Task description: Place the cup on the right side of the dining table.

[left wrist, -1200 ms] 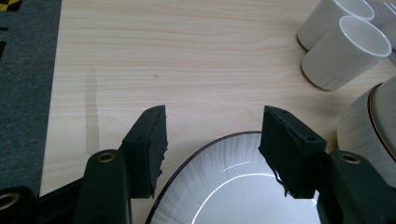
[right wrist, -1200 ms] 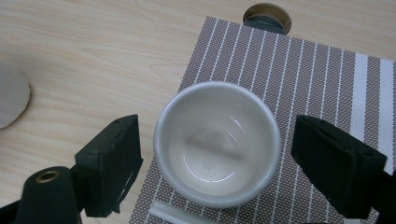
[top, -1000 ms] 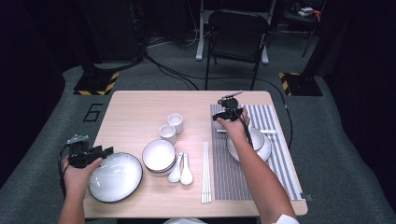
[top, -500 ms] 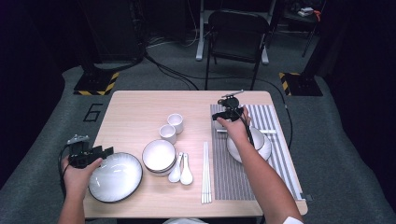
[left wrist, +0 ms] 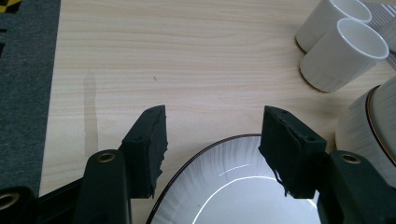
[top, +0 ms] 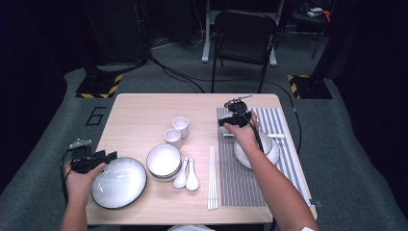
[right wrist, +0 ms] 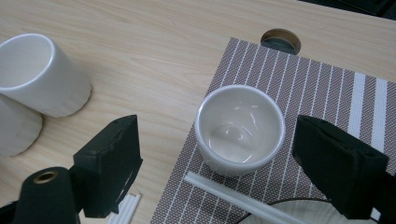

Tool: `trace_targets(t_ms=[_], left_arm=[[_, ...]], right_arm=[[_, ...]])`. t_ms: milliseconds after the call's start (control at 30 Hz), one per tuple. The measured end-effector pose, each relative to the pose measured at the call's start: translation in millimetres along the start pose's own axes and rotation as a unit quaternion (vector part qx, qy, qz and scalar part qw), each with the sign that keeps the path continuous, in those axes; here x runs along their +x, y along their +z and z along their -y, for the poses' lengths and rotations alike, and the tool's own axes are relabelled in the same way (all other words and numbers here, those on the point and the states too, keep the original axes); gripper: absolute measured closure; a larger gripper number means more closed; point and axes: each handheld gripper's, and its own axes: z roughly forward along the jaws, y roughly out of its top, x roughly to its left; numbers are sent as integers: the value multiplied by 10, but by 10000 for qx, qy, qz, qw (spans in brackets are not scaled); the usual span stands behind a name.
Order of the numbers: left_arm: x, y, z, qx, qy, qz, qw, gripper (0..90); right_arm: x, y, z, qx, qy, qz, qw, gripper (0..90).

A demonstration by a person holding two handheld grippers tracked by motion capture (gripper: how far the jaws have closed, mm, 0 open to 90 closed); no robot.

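Observation:
My left gripper [left wrist: 215, 119] is open, its jaws standing over the far rim of a white ribbed plate [left wrist: 233, 191] without touching it. From above, that left gripper [top: 110, 155] sits at the table's front left beside the plate [top: 119, 183]. My right gripper [right wrist: 219, 135] is also open, one jaw on either side of a small white cup [right wrist: 239, 126] that stands upright on the corner of a striped placemat [right wrist: 327, 93]. In the high view the right gripper [top: 224, 121] hovers over the placemat's [top: 250, 183] far left corner.
Two white cups [top: 181, 126] [top: 172, 138] stand mid-table, with stacked bowls [top: 164, 161], two spoons [top: 186, 179] and white chopsticks [top: 211, 178] nearer the front. A plate with a bowl [top: 272, 153] rests on the mat, a white chopstick [right wrist: 233, 191] across it. A cable hole [right wrist: 280, 41] lies beyond the mat.

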Motion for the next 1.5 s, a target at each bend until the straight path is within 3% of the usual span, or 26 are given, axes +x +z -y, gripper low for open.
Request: trace_targets(t_ms=[767, 1100, 1500], left_arm=[[-11, 2, -6, -12, 18, -11, 10000, 413], [-12, 4, -7, -36, 28, -15, 10000, 413], [-8, 1, -8, -28, 73, -18, 10000, 413]], right_arm=[[138, -133, 158, -141, -367, -271, 9989, 180], [151, -214, 260, -175, -289, -488, 9982, 213], [178, -229, 359, -195, -413, -660, 9968, 244]])
